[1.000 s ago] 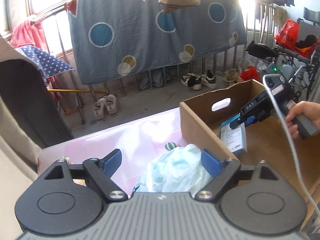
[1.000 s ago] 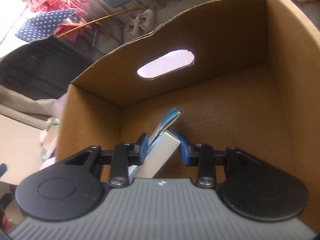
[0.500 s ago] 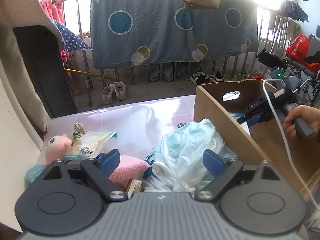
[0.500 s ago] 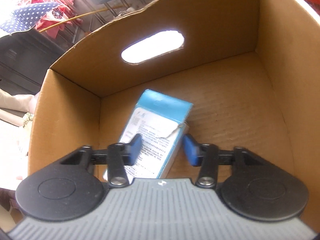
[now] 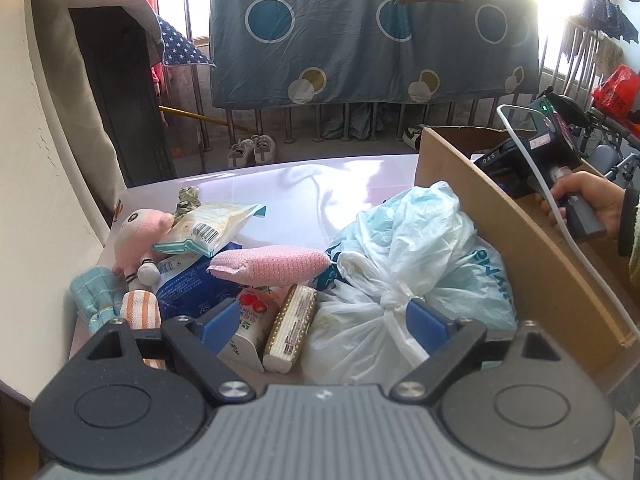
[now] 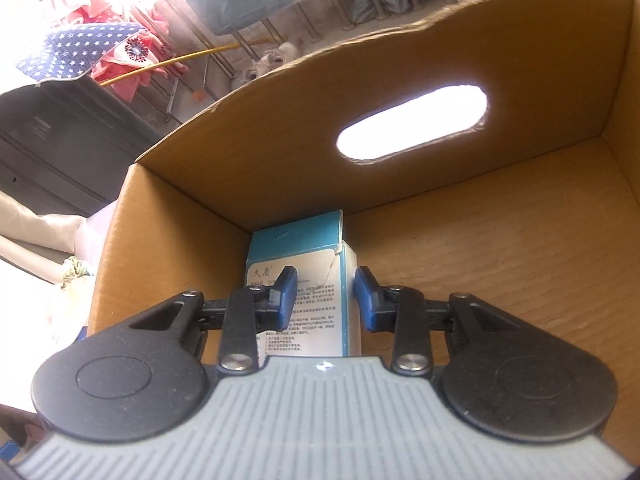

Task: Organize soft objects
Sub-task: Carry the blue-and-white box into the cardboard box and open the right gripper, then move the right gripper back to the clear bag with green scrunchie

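A pile of soft goods lies on the pink table (image 5: pixel 304 184): a tied white plastic bag (image 5: pixel 404 264), a pink knitted pouch (image 5: pixel 272 266), a pink plush pig (image 5: pixel 138 236), a snack packet (image 5: pixel 208 230) and small packs. My left gripper (image 5: pixel 320 326) is open, low over the near end of the pile. My right gripper (image 6: pixel 325 298) is inside the cardboard box (image 6: pixel 500 248), open, its fingers apart over a blue-and-white carton (image 6: pixel 308 276) lying on the box floor. The right gripper also shows in the left wrist view (image 5: pixel 516 160).
The cardboard box (image 5: pixel 532 248) stands at the table's right, its near wall beside the plastic bag. A teal checked cloth (image 5: pixel 94 294) and an orange striped roll (image 5: pixel 140 308) lie at the pile's left. A railing with a hung blue blanket (image 5: pixel 372 36) is behind.
My right gripper let go of the blue-and-white carton, which now lies on the box floor. My left gripper pulled back and dropped, bringing the whole pile into view.
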`<act>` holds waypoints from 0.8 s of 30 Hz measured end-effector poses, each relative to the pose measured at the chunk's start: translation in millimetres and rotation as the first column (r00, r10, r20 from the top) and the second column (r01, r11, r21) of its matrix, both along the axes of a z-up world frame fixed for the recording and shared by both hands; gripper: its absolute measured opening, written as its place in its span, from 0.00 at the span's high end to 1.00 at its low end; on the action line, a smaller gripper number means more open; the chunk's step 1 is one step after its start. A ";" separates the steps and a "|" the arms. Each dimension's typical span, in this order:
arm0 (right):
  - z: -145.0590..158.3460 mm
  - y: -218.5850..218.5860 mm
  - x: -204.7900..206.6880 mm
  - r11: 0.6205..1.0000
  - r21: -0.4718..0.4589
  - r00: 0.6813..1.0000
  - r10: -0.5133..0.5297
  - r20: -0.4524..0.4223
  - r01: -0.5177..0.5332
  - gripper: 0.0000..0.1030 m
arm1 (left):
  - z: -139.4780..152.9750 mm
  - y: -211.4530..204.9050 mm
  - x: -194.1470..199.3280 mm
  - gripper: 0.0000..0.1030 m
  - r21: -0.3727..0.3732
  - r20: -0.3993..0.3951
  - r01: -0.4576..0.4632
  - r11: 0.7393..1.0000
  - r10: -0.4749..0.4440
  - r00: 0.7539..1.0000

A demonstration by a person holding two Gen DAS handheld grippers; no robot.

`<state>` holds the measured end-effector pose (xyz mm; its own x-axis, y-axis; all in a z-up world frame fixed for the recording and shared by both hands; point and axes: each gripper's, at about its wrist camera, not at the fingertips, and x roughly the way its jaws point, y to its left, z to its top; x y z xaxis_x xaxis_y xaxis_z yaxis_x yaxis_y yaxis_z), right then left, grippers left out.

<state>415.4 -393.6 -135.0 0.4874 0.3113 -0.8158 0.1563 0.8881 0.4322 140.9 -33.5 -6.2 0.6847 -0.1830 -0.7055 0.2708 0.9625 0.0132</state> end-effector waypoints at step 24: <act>136.0 -50.4 -167.5 0.986 0.150 0.974 -0.107 0.202 0.077 0.51 | 7.0 48.9 -72.7 0.07 -0.027 0.055 -0.086 0.996 0.088 0.995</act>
<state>247.9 -444.0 1.0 0.6740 0.3616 -0.6442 0.1272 0.8022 0.5834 68.2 15.4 0.8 0.7372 -0.1378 -0.6615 0.1856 0.9826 0.0022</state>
